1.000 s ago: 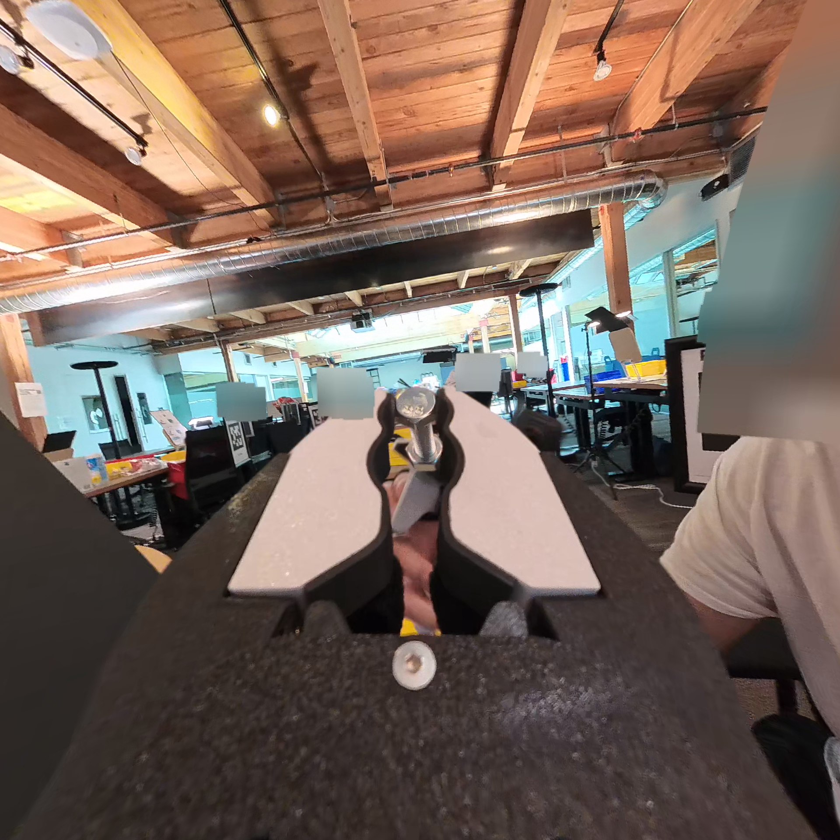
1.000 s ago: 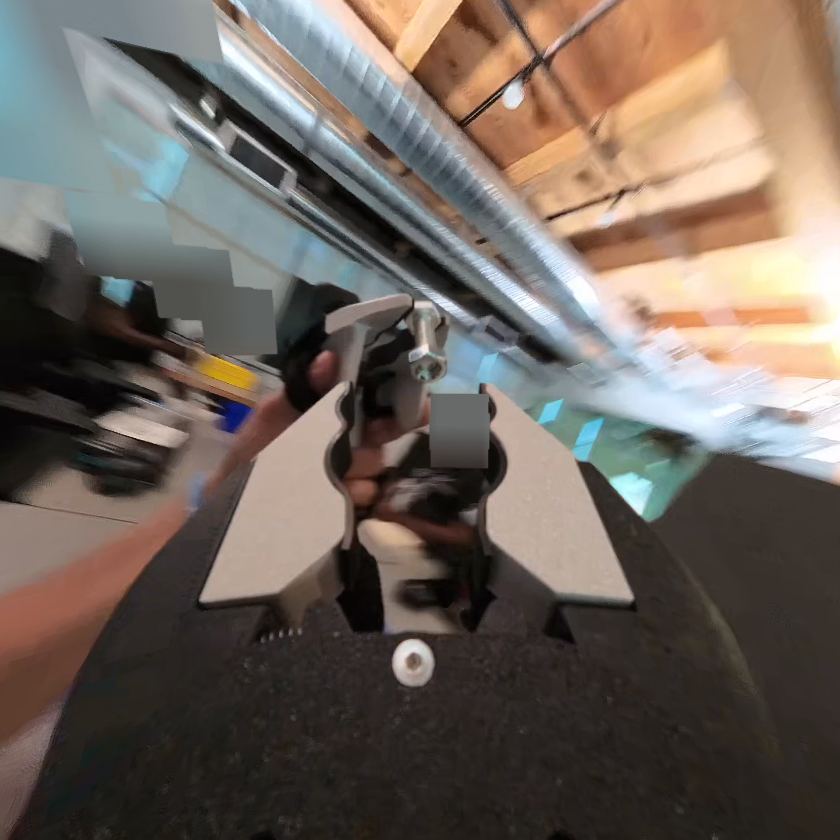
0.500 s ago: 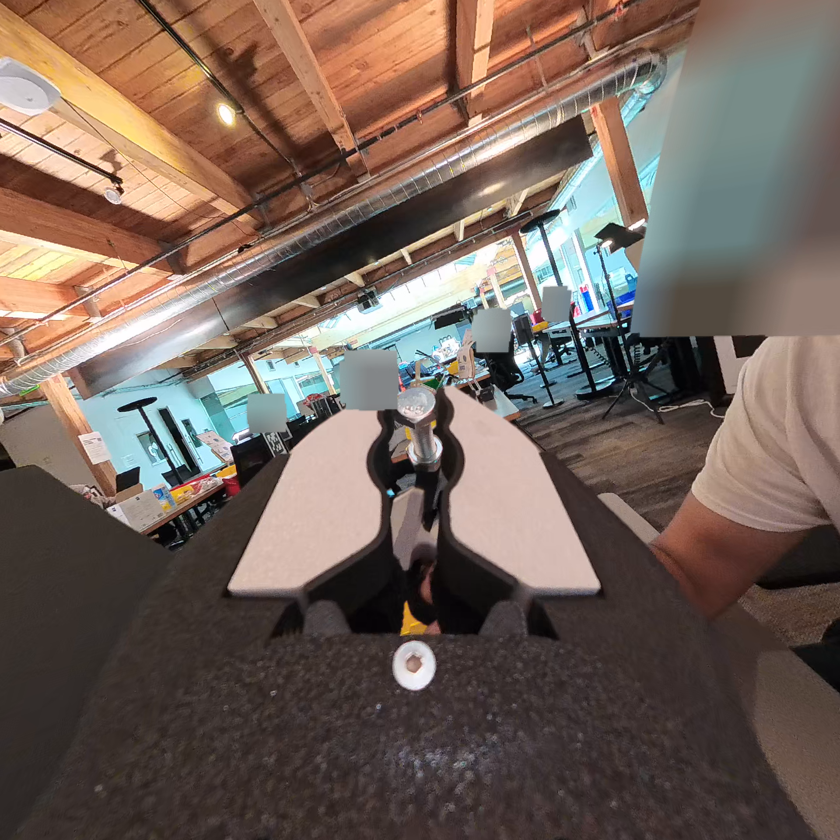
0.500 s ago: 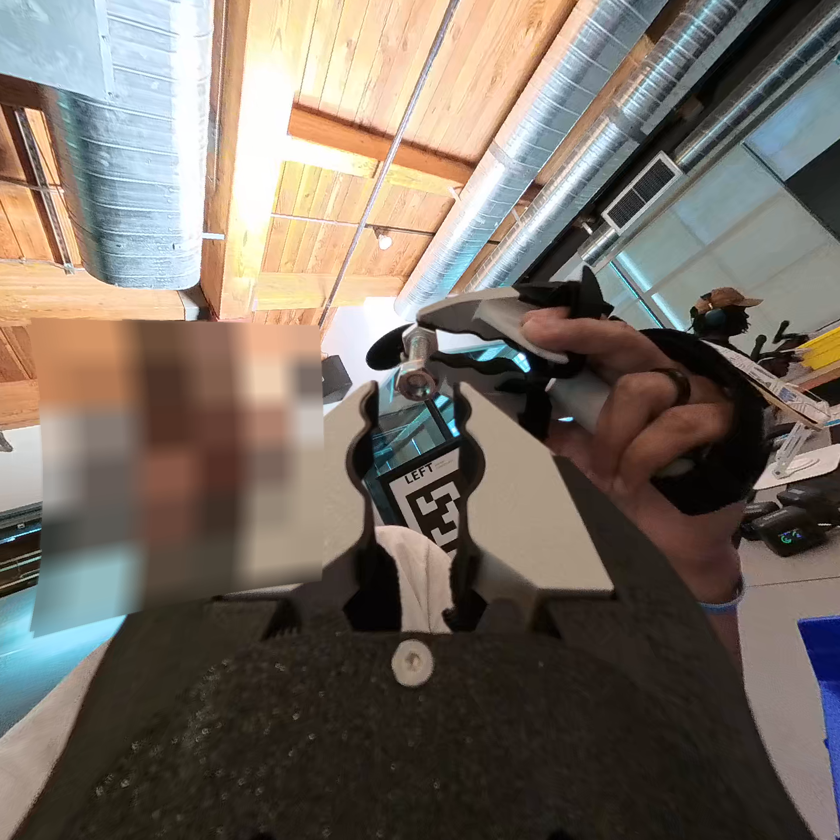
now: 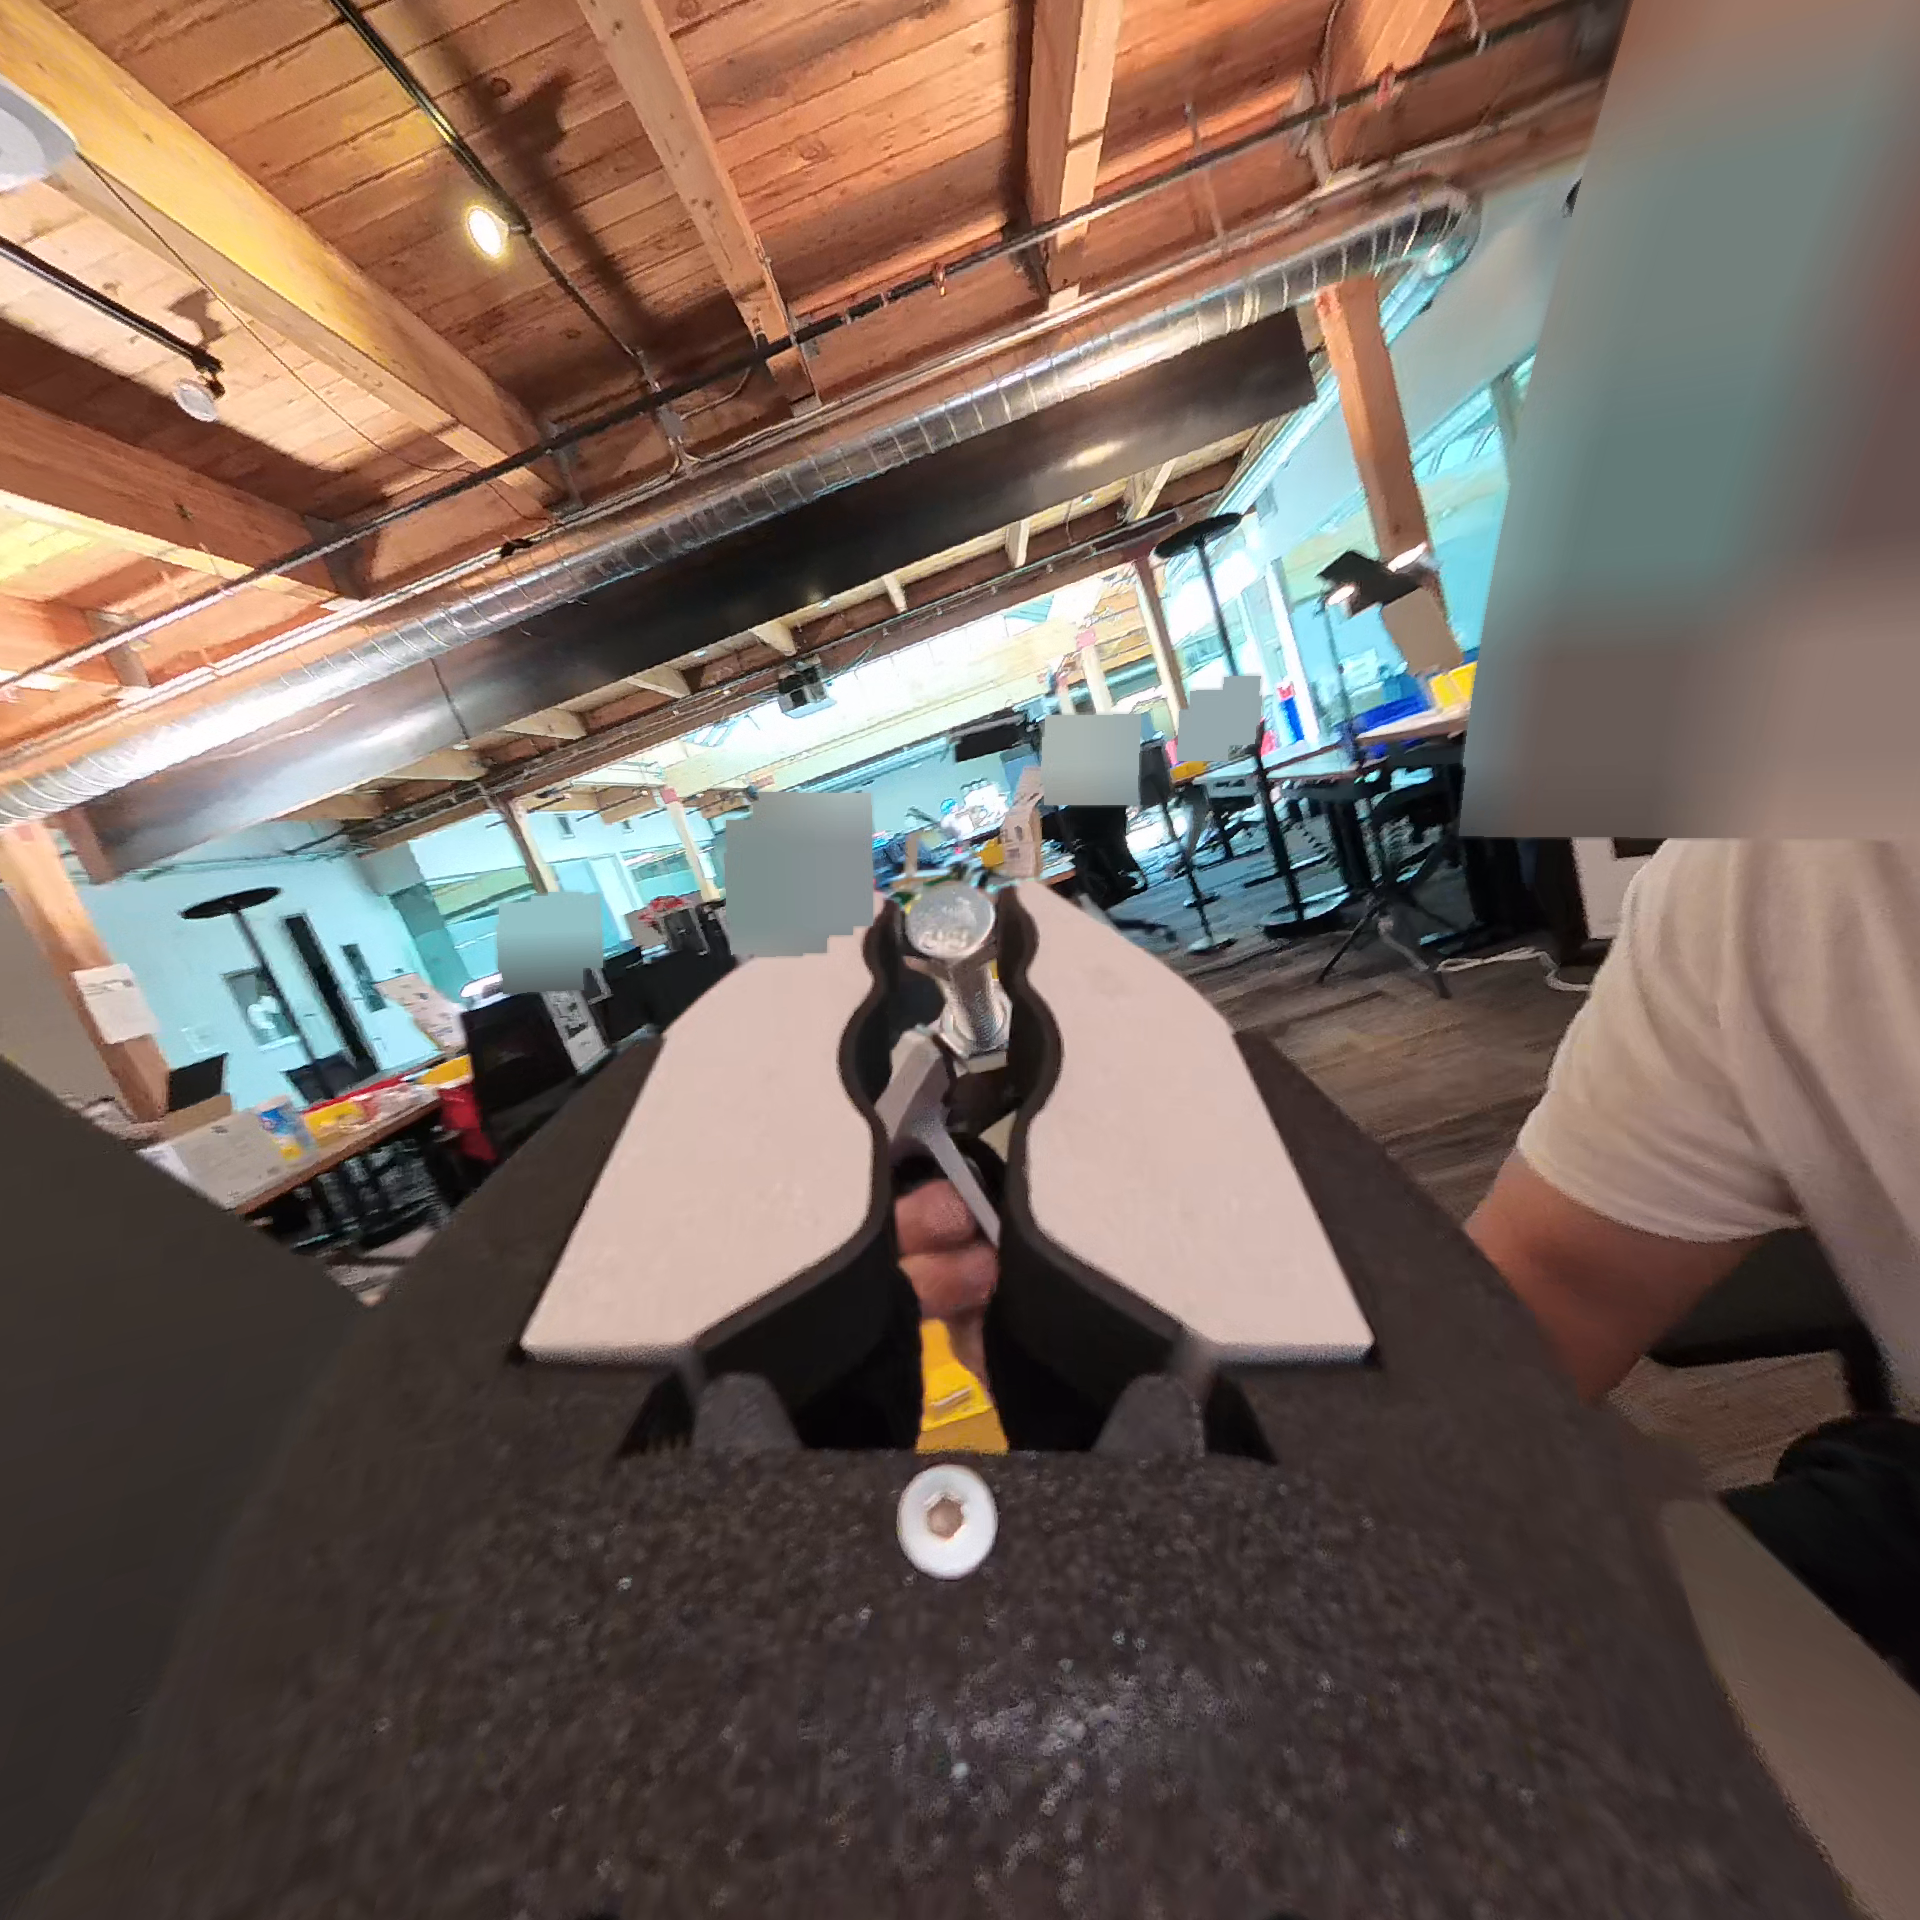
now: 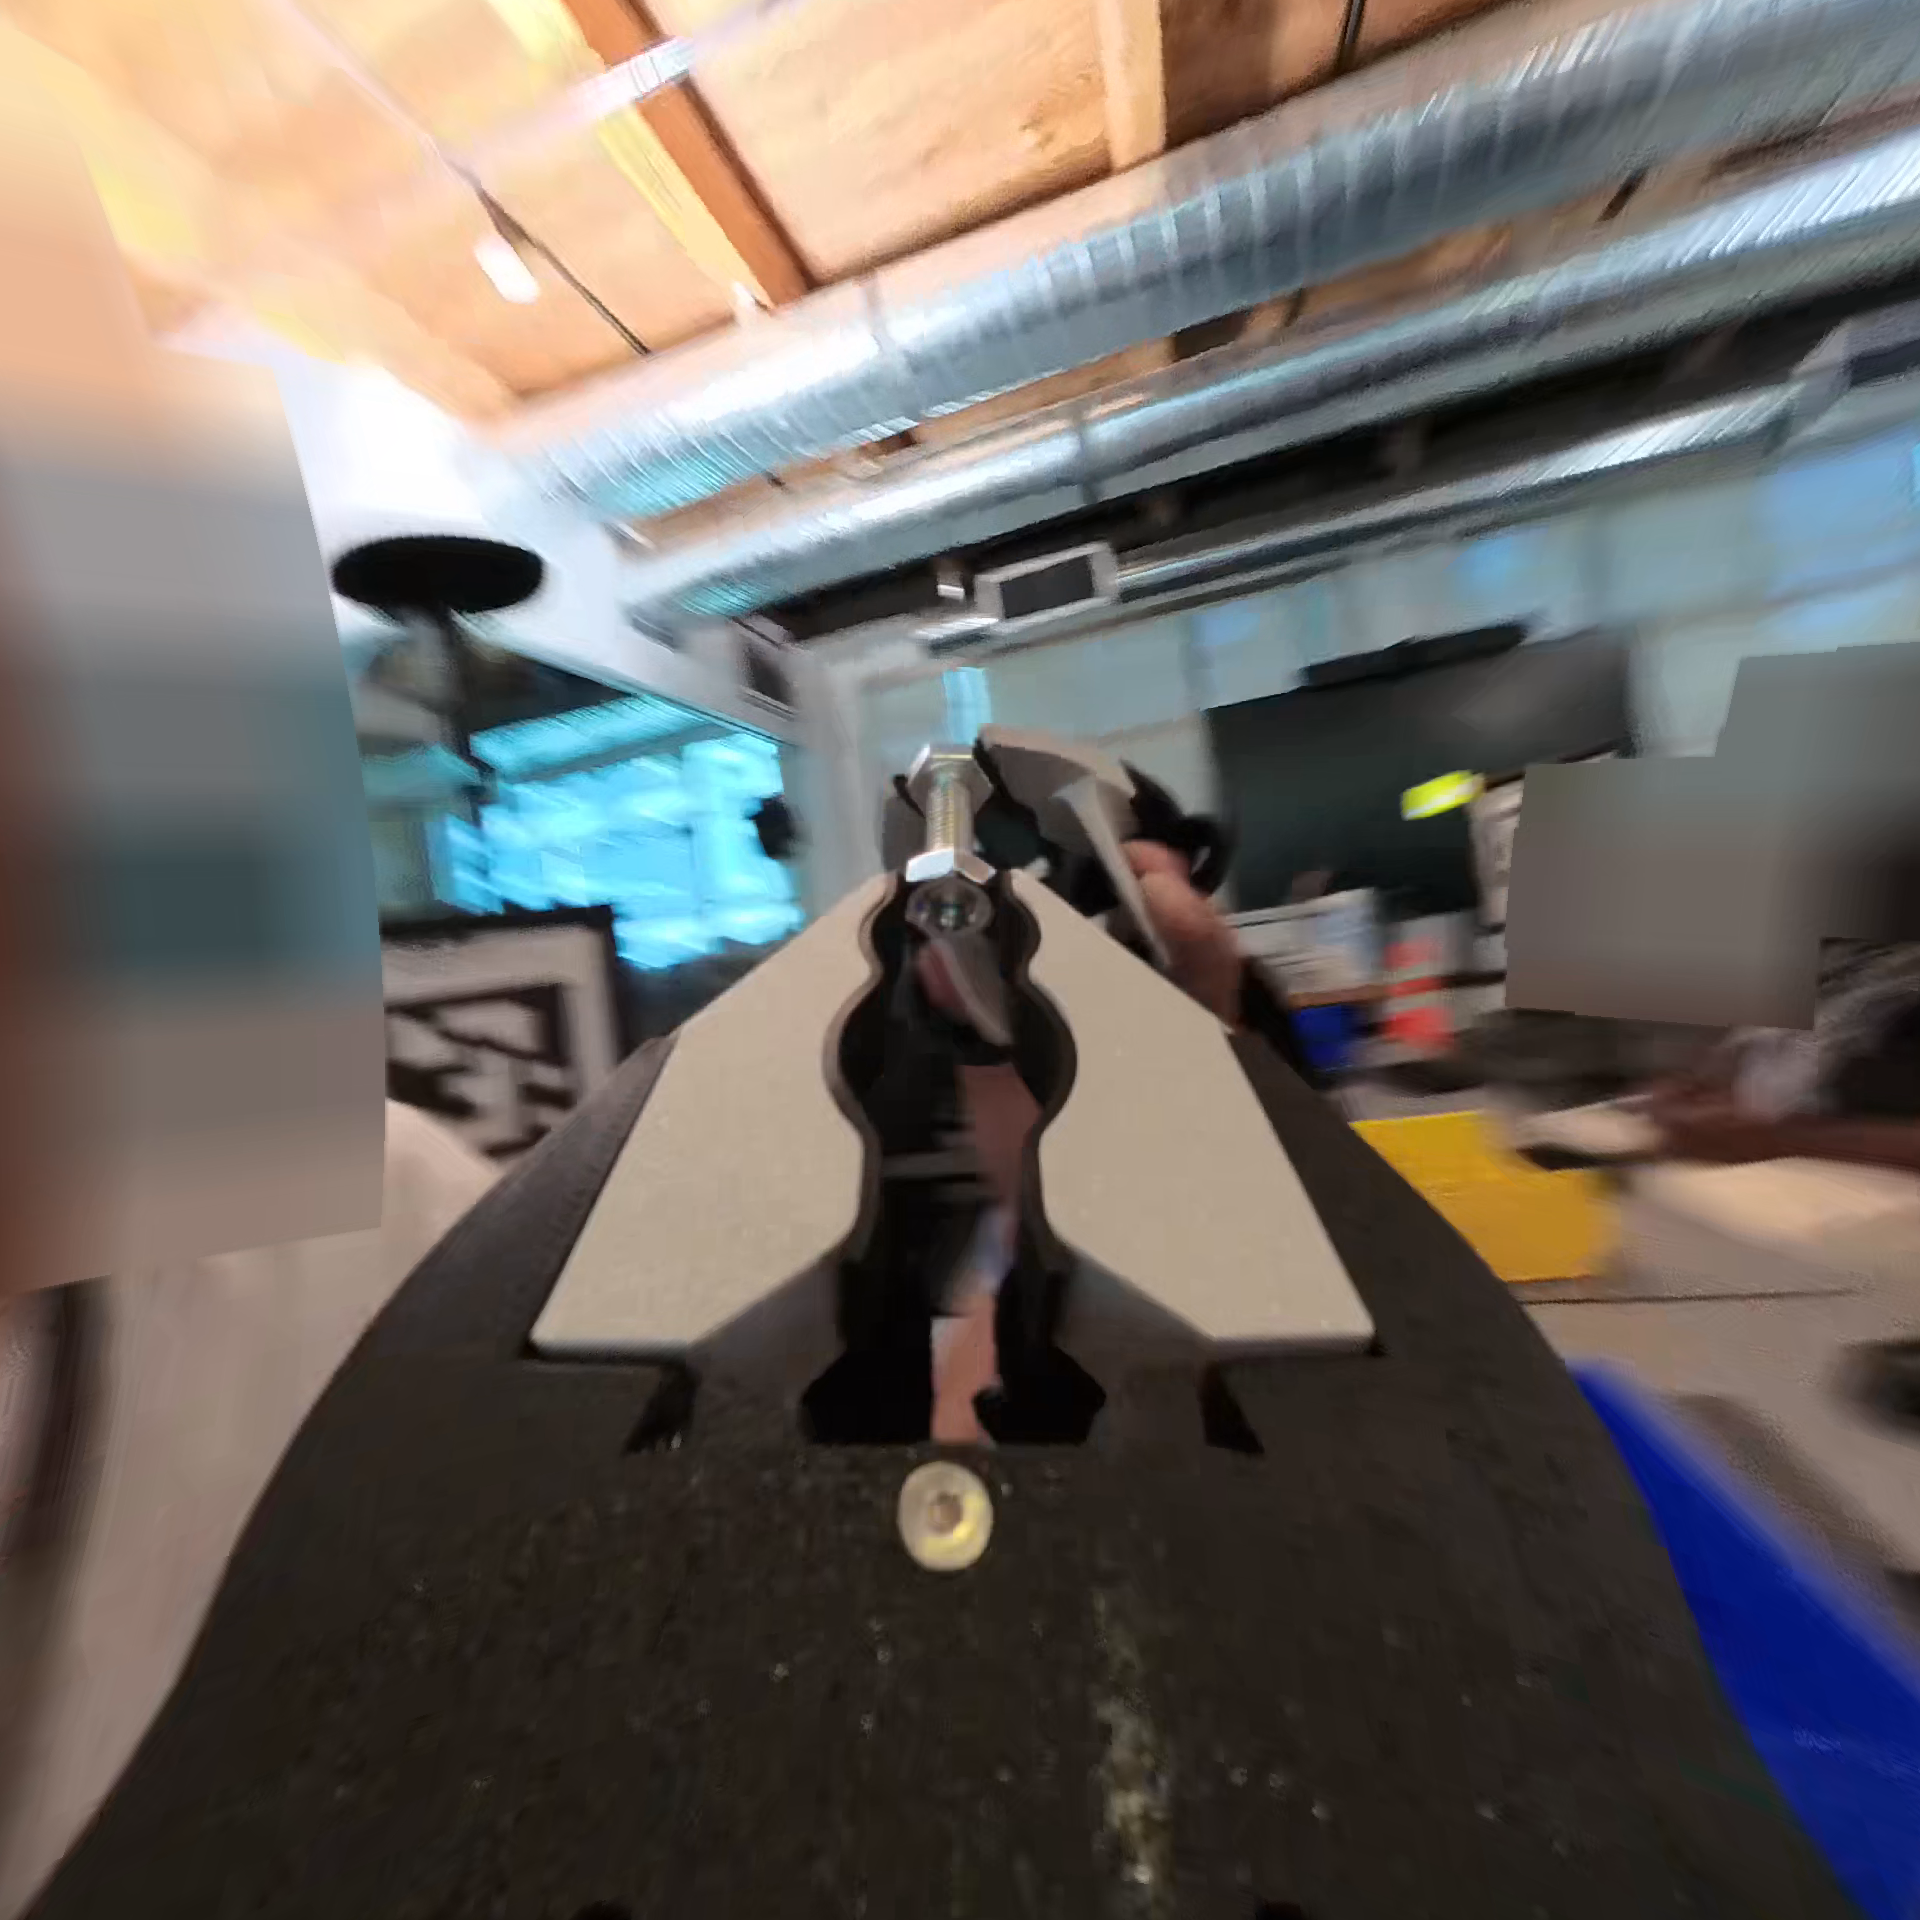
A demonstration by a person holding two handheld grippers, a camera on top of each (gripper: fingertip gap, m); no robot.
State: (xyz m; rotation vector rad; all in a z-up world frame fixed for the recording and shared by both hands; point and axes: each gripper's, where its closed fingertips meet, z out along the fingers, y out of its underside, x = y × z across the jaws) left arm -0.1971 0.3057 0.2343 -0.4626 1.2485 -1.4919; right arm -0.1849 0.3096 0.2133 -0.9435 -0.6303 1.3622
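A silver hex bolt (image 5: 948, 925) with a nut (image 5: 979, 1051) on its thread is held up in the air. My left gripper (image 5: 951, 914) is shut on the bolt's head end. In the right wrist view the bolt (image 6: 938, 805) stands upright with its nut (image 6: 943, 864) right at my right gripper's tips. My right gripper (image 6: 948, 906) is closed narrowly around the bolt's lower end. The left gripper (image 6: 1049, 821) and the hand holding it show just behind. The right gripper's finger (image 5: 914, 1117) and a hand (image 5: 940, 1247) show between the left jaws. The right wrist view is motion-blurred.
A person in a white T-shirt (image 5: 1766, 1091) is close at the right. Desks with boxes (image 5: 343, 1132) stand at the left. A blue bin (image 6: 1818, 1662), a yellow bin (image 6: 1486, 1195) and a black-and-white marker board (image 6: 499, 1029) are nearby.
My right gripper, open and apart from the bolt before, has swung round and closed on the bolt's lower end. My left gripper has kept hold of the bolt and tilted a little.
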